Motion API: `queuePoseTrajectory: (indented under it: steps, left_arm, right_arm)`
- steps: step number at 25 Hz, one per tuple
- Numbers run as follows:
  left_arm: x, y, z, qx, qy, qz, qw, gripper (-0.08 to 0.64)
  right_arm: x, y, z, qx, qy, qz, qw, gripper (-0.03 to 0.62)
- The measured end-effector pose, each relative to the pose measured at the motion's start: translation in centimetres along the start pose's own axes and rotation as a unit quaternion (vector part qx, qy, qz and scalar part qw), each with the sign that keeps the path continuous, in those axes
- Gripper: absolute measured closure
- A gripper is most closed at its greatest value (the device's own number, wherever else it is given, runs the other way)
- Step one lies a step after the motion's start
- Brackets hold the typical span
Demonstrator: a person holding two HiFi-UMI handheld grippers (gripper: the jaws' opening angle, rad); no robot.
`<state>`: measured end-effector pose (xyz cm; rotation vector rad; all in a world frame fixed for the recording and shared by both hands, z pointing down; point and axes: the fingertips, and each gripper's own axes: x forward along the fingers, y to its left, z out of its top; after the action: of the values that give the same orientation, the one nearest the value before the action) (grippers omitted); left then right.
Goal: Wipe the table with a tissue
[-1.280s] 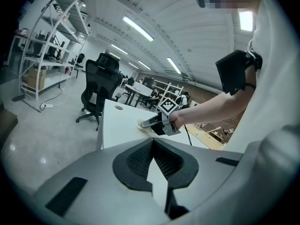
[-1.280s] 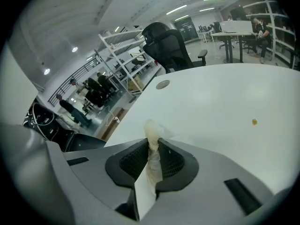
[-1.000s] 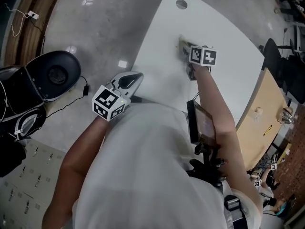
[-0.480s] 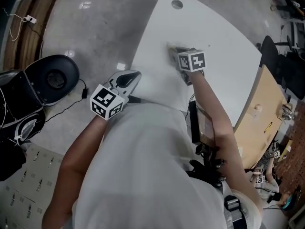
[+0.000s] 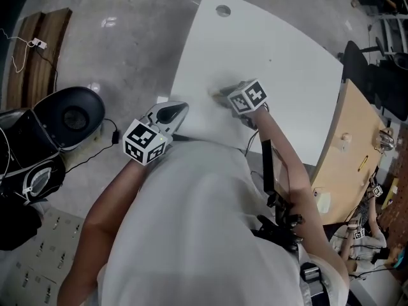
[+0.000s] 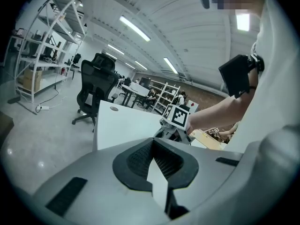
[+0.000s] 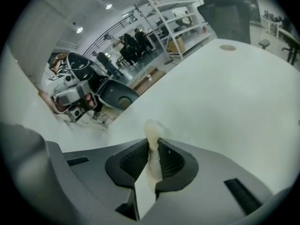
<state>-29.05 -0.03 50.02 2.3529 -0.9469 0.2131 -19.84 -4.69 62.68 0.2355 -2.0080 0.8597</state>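
Observation:
My right gripper is shut on a crumpled whitish tissue and presses it onto the white table, close to the table's near left edge. In the right gripper view the tissue sticks up pinched between the jaws, with the tabletop spreading beyond it. My left gripper hangs off the table's near left corner, above the floor. In its own view the left gripper is shut with nothing in it, and it looks at the right gripper's marker cube over the table.
A round cable hole sits at the table's far end. A black round seat-like object and cables lie on the floor at left. A wooden desk adjoins the table at right. A black office chair stands beyond the table.
The right gripper has dragged the tissue across the tabletop toward the near left edge. The left gripper has stayed about where it was.

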Motion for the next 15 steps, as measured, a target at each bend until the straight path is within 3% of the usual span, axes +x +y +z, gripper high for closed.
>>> queuePoseTrajectory:
  steps: [3, 7, 12, 15]
  left_arm:
    - [0.8, -0.6, 0.5, 0.010, 0.004, -0.010, 0.9999, 0.554]
    - [2.1, -1.4, 0.8, 0.019, 0.015, -0.023, 0.9994, 0.554]
    - [4.1, -3.6, 0.3, 0.022, 0.032, -0.045, 0.9982, 0.554]
    - [5.2, -4.7, 0.4, 0.026, 0.037, -0.055, 0.9975, 0.554]
  right_arm:
    - [-0.9, 1.8, -1.7, 0.005, -0.002, 0.042, 0.999, 0.537]
    - [-4.0, 1.3, -1.7, 0.077, -0.088, 0.063, 0.991, 0.537]
    - [-7.9, -1.7, -3.6, 0.136, -0.146, 0.040, 0.979, 0.537]
    - [-9.5, -3.6, -4.3, 0.147, -0.166, 0.019, 0.975, 0.537]
